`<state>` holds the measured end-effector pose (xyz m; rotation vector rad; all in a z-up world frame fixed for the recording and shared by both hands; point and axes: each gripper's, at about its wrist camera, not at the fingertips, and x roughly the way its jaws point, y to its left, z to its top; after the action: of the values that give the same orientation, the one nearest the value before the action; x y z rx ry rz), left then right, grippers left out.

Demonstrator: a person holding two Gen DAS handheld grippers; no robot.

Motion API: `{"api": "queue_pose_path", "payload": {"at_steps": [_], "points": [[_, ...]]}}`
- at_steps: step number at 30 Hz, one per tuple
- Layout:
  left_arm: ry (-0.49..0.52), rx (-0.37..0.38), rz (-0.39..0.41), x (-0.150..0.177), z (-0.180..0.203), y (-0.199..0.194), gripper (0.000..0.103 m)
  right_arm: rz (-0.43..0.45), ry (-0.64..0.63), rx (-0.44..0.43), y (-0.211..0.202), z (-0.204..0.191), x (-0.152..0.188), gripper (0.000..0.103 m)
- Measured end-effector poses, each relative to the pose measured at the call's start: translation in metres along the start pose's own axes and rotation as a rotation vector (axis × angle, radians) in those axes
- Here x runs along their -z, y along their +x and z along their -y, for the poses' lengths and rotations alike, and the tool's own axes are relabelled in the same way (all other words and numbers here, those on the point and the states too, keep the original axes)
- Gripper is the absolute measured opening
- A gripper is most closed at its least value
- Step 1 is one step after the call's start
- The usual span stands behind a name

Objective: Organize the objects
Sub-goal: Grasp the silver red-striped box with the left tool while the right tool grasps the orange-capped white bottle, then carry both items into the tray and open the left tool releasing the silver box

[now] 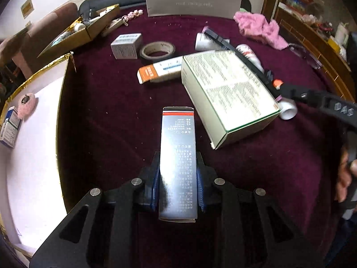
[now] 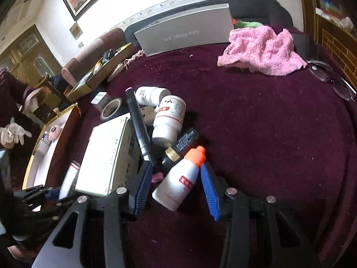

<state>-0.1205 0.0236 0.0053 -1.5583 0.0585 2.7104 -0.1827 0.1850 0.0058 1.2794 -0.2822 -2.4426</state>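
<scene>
The dark maroon velvet-covered table (image 1: 111,102) carried everything, its clutter bunched toward the middle so that either hand could reach it. At its far edge a long grey rectangular case (image 1: 193,2) stood on its side, out of the way, with a crumpled pink towel (image 2: 264,50) near the far right corner. At the left edge sat a gold-rimmed open box with a white floor (image 1: 33,156), plainly the collecting place, since a small blue-and-white carton (image 1: 9,127) and a pink fluffy ball (image 1: 26,107) already lay inside it.

Near the table's centre a large flat white-and-green cardboard box (image 1: 227,93) lay tilted on the heap, propped by the things beneath it. Just beside it lay a roll of beige tape (image 1: 157,50).

The left gripper (image 1: 178,178) was clenched on a slim silver-grey carton with a red stripe (image 1: 178,147), its blue pads pressed on the long sides so the carton pointed straight ahead, probably for carrying to the gold-rimmed box.

The right gripper (image 2: 176,185) straddled a small white squeeze bottle with an orange cap (image 2: 178,181) lying on the cloth right of the big box. Its jaws were not yet pressing: gaps showed on both sides, so the bottle rested free between them, lined up for a grasp across its body.
</scene>
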Motion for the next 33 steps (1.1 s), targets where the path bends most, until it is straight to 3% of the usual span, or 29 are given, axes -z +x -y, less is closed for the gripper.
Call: {"api": "queue_pose_path", "payload": {"at_steps": [3, 8, 11, 27, 33], "points": [[0.005, -0.009, 0.014, -0.001, 0.001, 0.0, 0.027, -0.01, -0.007, 0.006, -0.001, 0.004, 0.001, 0.03], [0.009, -0.023, 0.042, -0.001, 0.003, 0.003, 0.027, -0.034, -0.086, 0.084, 0.013, -0.005, 0.006, 0.028], [0.008, -0.029, 0.066, 0.001, 0.003, 0.002, 0.027, -0.003, -0.171, 0.149, 0.015, -0.017, 0.011, 0.026], [-0.058, 0.06, 0.172, 0.021, -0.016, -0.049, 0.026, 0.242, -0.039, 0.008, -0.042, -0.006, 0.009, 0.026], [-0.11, 0.067, 0.21, 0.039, -0.045, -0.075, 0.026, 0.25, -0.061, -0.045, -0.054, -0.035, 0.03, 0.026]]}}
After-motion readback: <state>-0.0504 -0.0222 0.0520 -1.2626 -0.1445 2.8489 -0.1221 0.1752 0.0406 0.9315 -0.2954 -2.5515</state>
